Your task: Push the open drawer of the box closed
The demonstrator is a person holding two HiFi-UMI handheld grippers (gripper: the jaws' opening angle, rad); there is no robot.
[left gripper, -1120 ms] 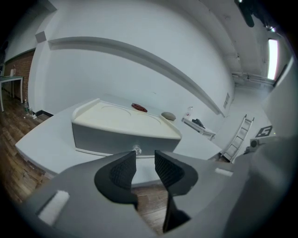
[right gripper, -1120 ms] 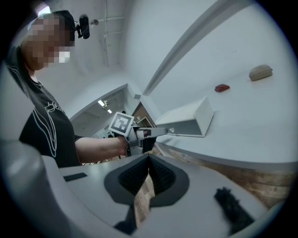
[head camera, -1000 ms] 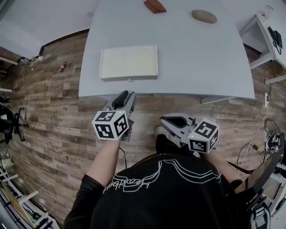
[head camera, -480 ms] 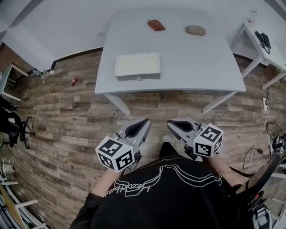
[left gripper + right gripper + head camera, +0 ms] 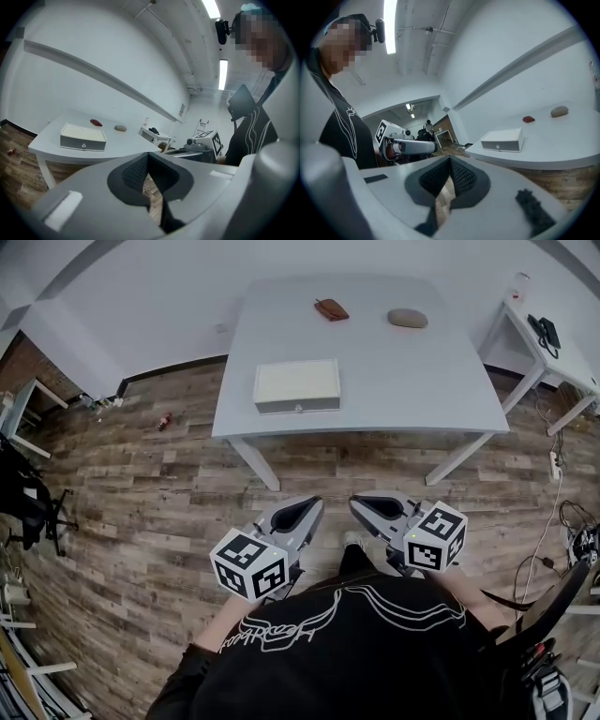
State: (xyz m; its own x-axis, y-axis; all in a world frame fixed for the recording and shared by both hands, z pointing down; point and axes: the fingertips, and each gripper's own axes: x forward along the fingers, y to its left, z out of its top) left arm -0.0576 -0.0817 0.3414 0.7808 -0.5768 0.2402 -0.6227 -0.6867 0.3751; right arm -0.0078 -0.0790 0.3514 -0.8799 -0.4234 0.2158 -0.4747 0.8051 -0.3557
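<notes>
The white box (image 5: 297, 385) lies on the grey table (image 5: 403, 381) near its front edge. Its grey drawer front with a small knob looks flush with the box, as the left gripper view (image 5: 83, 137) and the right gripper view (image 5: 502, 139) also show. My left gripper (image 5: 309, 507) hangs low in front of the person's body, far short of the table, with its jaws shut on nothing (image 5: 149, 158). Beside it my right gripper (image 5: 361, 505) is shut and empty as well (image 5: 450, 161).
A red-brown item (image 5: 330, 308) and a grey oval item (image 5: 407, 318) lie at the table's far side. A small side table with a phone (image 5: 548, 332) stands at the right. Wooden floor lies between me and the table, with a small red thing (image 5: 164, 420) on it.
The person has backed away from the table, so the box now looks smaller and farther off. Both grippers have drawn back low toward the body.
</notes>
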